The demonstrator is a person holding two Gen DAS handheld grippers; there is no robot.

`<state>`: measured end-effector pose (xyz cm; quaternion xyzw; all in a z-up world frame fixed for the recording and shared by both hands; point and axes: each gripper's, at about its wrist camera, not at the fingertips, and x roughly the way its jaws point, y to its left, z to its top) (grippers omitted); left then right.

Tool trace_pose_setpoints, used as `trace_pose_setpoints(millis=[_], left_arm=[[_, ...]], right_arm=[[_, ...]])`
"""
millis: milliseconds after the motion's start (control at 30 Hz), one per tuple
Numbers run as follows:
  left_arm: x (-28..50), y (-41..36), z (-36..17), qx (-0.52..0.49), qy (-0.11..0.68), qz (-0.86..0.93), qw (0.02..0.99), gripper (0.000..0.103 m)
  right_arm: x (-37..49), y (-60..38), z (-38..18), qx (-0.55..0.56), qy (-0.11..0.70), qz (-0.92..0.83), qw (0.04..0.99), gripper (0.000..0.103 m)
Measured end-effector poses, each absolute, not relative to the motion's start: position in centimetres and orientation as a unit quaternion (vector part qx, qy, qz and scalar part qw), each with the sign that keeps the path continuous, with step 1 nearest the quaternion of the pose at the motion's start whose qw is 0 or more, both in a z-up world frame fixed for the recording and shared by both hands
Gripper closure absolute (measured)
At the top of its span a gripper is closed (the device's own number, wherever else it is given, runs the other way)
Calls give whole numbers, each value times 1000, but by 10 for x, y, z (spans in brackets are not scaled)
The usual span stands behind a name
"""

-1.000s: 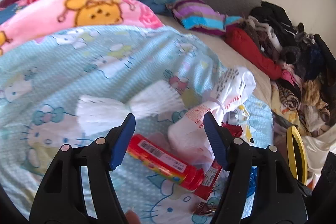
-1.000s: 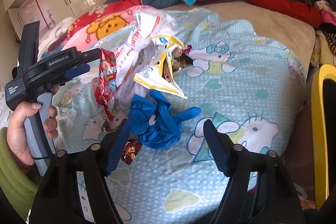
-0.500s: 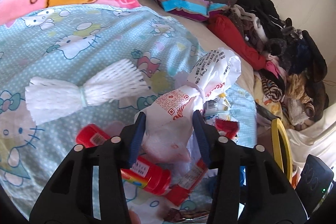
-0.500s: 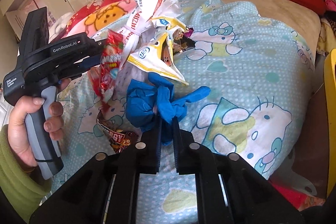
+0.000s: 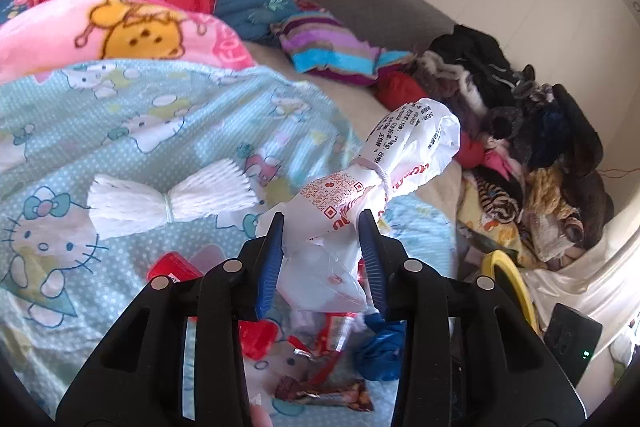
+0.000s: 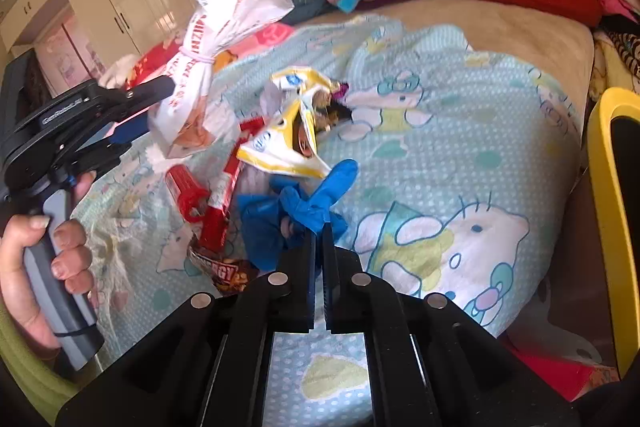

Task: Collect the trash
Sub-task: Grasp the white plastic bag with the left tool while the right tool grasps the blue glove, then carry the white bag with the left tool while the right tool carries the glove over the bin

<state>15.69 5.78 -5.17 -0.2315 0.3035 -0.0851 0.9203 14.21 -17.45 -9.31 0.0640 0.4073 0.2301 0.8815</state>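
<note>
Your left gripper (image 5: 322,247) is closing on the tied white plastic bag (image 5: 376,183), lifted over the bed, long axis slanting up-right. Your right gripper (image 6: 319,227) pinches the blue glove (image 6: 296,211) on the quilt (image 6: 460,155).

Wrappers (image 6: 280,131) probably on bedspread (image 6: 460,147)

left tool (image 5: 322,227) closing on tied white bag (image 5: 360,187), above bedspread (image 5: 120,115)
</note>
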Motion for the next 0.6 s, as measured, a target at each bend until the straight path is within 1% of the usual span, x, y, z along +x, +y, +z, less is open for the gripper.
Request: trace_pose_setpoints(millis=[267, 600], left_arm=[[133, 48, -36, -233, 286, -93, 925, 73], [117, 39, -26, -227, 273, -97, 930, 74]], right_arm=[[130, -184, -75, 72, 360, 238, 899, 100], [112, -176, -55, 37, 331, 257, 907, 100]])
